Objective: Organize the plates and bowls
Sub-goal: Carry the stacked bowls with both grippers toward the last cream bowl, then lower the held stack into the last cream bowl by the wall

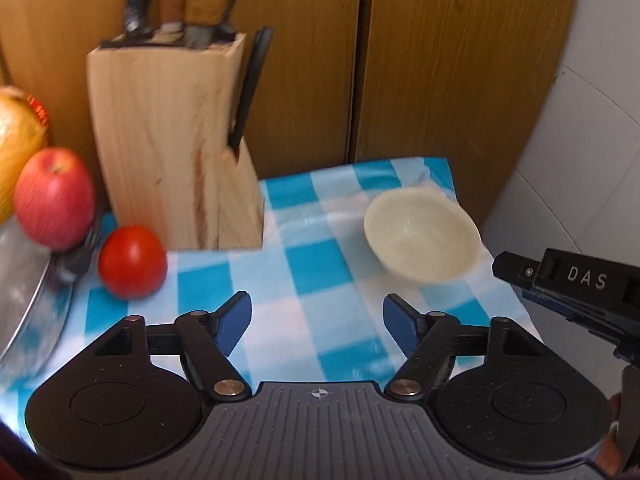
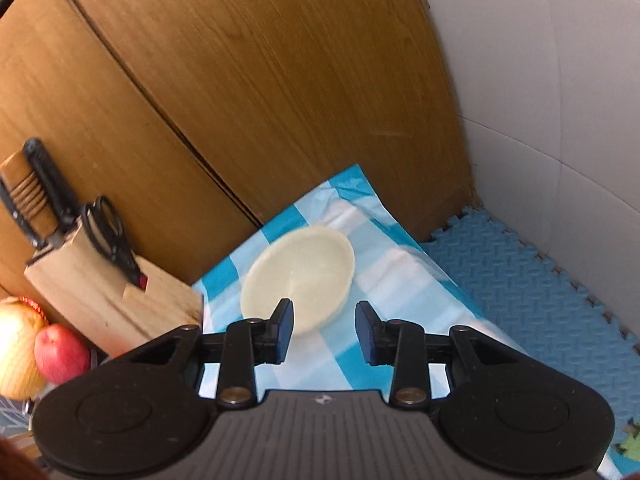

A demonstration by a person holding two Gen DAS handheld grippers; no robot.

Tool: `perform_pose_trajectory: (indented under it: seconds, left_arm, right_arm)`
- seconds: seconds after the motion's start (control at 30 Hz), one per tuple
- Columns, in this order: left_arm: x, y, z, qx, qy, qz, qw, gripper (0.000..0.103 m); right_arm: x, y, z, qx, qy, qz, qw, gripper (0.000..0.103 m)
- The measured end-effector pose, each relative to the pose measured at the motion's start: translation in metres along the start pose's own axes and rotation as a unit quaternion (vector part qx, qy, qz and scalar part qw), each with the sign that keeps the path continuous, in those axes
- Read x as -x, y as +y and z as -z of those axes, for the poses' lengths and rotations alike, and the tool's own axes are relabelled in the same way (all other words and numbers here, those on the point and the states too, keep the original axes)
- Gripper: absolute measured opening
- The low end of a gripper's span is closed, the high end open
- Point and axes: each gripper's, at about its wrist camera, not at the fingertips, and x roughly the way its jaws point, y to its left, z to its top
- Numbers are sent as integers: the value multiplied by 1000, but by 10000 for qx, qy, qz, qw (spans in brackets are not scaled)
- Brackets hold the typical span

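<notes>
A cream bowl [image 1: 422, 236] stands on the blue-and-white checked cloth [image 1: 304, 276], at the far right of the table. It also shows in the right wrist view [image 2: 300, 276]. My left gripper [image 1: 317, 322] is open and empty, above the cloth, below and left of the bowl. My right gripper [image 2: 324, 330] is open and empty, just short of the bowl's near rim. Its body shows at the right edge of the left wrist view [image 1: 568, 284]. No plate is in view.
A wooden knife block [image 1: 176, 148] with knives and scissors stands at the back left. A tomato [image 1: 133, 261], an apple [image 1: 54, 198] and a yellow fruit [image 1: 16, 136] lie by a metal tray [image 1: 24, 292]. Wooden panels [image 1: 440, 60] back the table. A blue foam mat [image 2: 532, 284] covers the floor.
</notes>
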Motion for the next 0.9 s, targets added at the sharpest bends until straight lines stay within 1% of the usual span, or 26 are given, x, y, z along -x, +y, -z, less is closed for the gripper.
perform_pose_trajectory:
  seconds: [0.07,0.2,0.37,0.5,0.6,0.7,0.73,0.77,0.8,0.83,0.87,0.9]
  left_arm:
    - [-12,-4,-7,31,-5,-14,10000,83]
    - [-36,-9,-17,141,63,51,9999,83]
    - [-62,-17,-27,113,115,71,9998,83]
    - [-79,-19,-33,138,234,127,9996,81]
    - [-91,-20,-36,139,346,134,9992,74]
    - [-103,-20,-38,217,469,135,9986,68]
    - [-106,-19,-38,250,511,148,9983,64]
    - [-109,-19,-37,280,563,182,9979,57]
    - [-111,-18,-36,288,602,223,9975,53]
    - [-113,-18,-36,279,636,262,9972,47]
    - [-114,-19,-36,252,664,259,9971,41]
    - [-115,-19,-36,233,665,258,9972,40]
  right_arm:
    - [-11,-2,-4,-8,31,-37,10000,33]
    - [-31,-8,-13,-128,53,-102,9999,33]
    - [-55,-19,-20,-296,177,-144,9993,33]
    - [-65,-22,-23,-359,206,-239,9989,33]
    - [-73,-19,-24,-289,241,-271,9989,33]
    - [-83,-20,-24,-370,367,-301,9982,32]
    - [-85,-20,-24,-383,376,-297,9981,28]
    - [-86,-19,-23,-343,376,-264,9984,21]
    - [-87,-18,-23,-306,382,-235,9985,18]
    - [-89,-19,-23,-309,410,-238,9984,14]
    - [-91,-19,-23,-332,460,-264,9980,13]
    - [-92,-20,-23,-363,505,-296,9976,13]
